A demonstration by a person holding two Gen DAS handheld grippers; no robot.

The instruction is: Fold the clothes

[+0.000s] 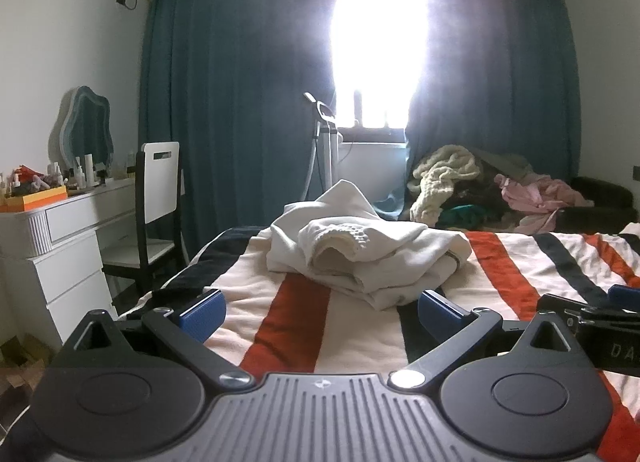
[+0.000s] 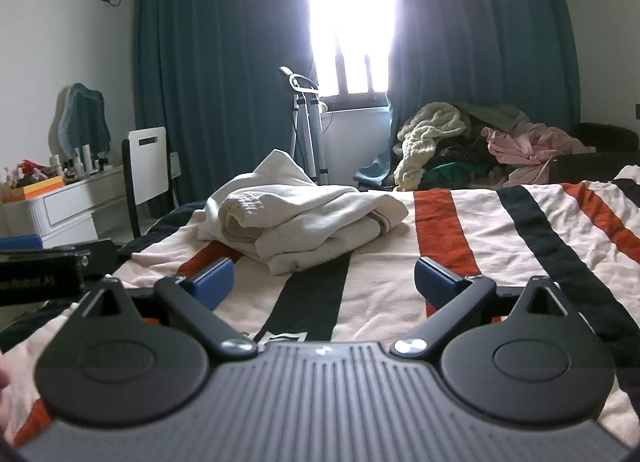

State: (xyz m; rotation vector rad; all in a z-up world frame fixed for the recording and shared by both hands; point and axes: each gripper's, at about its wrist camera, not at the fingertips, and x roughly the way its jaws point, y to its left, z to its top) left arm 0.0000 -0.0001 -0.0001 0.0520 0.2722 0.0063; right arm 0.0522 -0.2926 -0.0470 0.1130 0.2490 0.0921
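On striped bed [image 1: 520, 262]: one folded cream garment [image 1: 360, 258], ahead of two grippers. Left gripper [image 1: 320, 308] jaws wide apart, empty; right gripper [image 2: 324, 278] same. One clothes heap [image 2: 480, 142] behind.

Teal curtains [image 1: 240, 82] flank bright window [image 1: 376, 42].
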